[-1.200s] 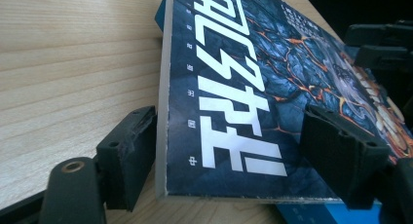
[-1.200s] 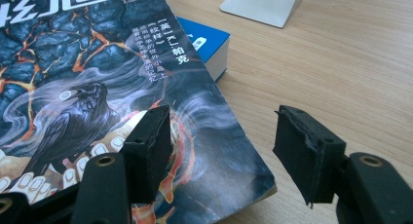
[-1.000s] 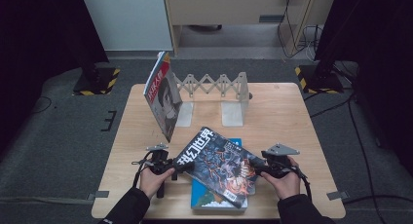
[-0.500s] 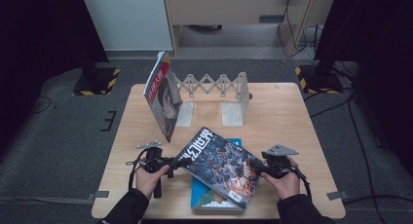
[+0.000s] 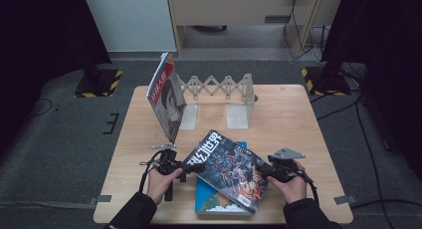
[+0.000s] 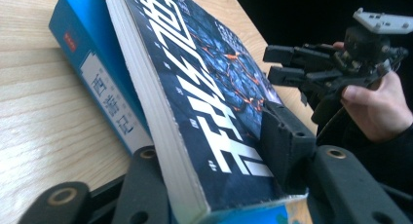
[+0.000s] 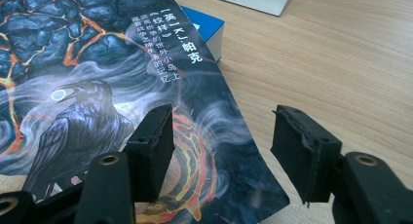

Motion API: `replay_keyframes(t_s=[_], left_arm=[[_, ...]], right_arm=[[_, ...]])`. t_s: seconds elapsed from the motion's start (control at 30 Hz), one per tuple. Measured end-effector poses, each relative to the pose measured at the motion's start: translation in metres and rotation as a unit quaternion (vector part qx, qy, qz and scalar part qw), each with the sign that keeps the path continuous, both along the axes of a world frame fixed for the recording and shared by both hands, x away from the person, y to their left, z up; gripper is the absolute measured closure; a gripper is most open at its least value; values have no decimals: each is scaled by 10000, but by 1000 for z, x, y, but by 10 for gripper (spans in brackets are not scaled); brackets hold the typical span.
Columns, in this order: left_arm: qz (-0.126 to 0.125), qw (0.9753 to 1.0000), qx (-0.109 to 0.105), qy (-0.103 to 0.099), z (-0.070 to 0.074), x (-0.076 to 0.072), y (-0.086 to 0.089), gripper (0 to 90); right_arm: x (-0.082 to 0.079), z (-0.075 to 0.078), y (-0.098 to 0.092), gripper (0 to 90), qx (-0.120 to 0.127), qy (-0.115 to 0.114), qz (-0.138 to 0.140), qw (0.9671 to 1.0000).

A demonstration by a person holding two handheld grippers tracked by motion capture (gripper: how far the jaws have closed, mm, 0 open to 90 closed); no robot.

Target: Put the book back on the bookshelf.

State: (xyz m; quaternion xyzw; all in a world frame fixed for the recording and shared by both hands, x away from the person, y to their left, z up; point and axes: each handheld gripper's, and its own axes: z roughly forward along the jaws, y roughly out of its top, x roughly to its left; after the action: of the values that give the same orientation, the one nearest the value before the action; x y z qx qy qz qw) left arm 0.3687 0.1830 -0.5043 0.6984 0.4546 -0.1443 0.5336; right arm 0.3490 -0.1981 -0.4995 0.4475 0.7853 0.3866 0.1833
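now left gripper (image 5: pixel 191 168) clamps magazine (image 5: pixel 226 169), right gripper (image 5: pixel 263 170) open.

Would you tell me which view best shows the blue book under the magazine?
The left gripper view: the blue book shows its spine and lettering. The high view shows only its edges; the right gripper view, one corner.

Across the second we see the left gripper (image 5: pixel 191 168) draw slightly inward and clamp the spine edge of the dark magazine (image 5: pixel 226 169), which now sits a little higher over the blue book (image 5: pixel 209 201). The right gripper (image 5: pixel 266 170) shifts marginally, its jaws spread over the magazine's opposite corner.
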Motion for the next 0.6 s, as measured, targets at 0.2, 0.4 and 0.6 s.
replay_keyframes(t_s=[0.2, 0.4, 0.6], left_arm=[[91, 9997, -117, 180, 6, -1, 0, 647], [105, 9999, -68, 53, 25, -5, -3, 690], [194, 9998, -62, 5, 41, -7, -4, 721]], right_arm=[[1, 0, -1, 393, 24, -8, -9, 10000], [1, 2, -2, 376, 105, -2, -50, 9999], [1, 6, -12, 372, 185, -105, -230, 9995]])
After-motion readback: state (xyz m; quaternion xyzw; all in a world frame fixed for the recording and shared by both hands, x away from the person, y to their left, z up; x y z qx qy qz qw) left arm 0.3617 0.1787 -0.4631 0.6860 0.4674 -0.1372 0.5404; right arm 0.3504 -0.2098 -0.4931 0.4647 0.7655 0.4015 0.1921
